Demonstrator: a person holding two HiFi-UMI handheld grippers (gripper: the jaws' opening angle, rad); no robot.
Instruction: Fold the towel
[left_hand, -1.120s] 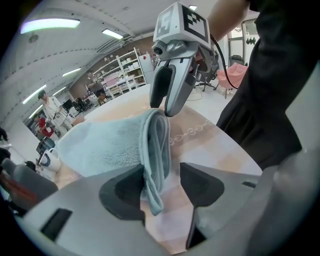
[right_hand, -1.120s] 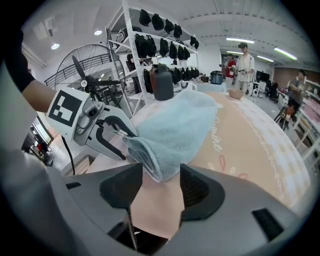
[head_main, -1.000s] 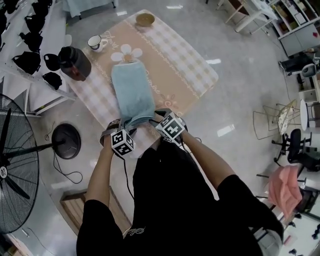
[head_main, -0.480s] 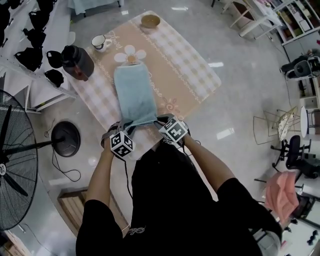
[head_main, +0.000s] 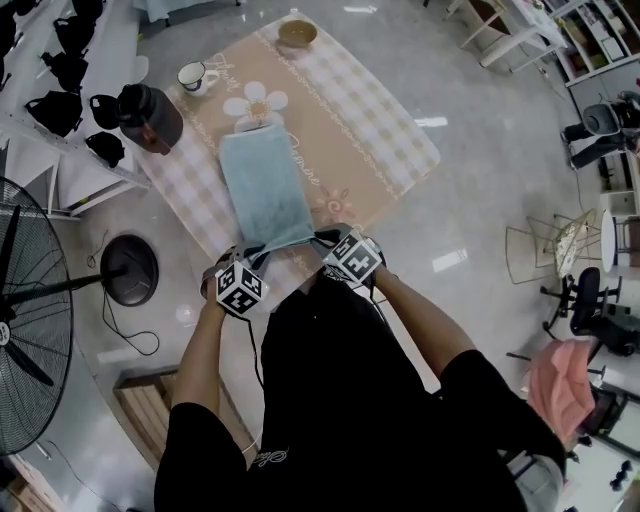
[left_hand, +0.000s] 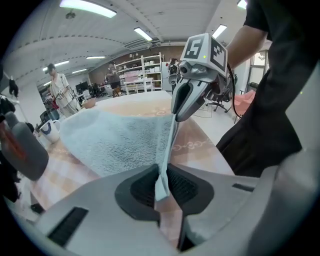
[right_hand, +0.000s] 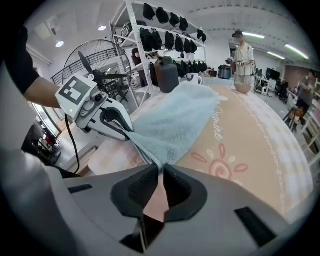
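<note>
While the towel (head_main: 265, 185) lies as a long narrow strip on the counter (head_main: 375, 120), running away from the person, the head view shows its near end raised a little at both corners. The left gripper (head_main: 250, 252) holds one corner and the right gripper (head_main: 320, 240) the other. Judging by that shape, a lengthwise fold is already made, and bringing the near end over to the far end is not yet done. The near end sits at the counter's near edge. By the far end, a cup (head_main: 190, 76) and a dark jug (head_main: 150, 115) stand off to the left and a bowl (head_main: 297, 33) stands well beyond, so the lane straight ahead looks open.

From the left gripper view, its fingers (left_hand: 139, 187) have just been closing and are narrow, pinching a thin fold of towel between the pads. The cloth stretches taut across to the other gripper.

From the right gripper view, those fingers (right_hand: 142, 189) have likewise just been closing and nip the towel corner at their tips, with bare counter to the right.
</note>
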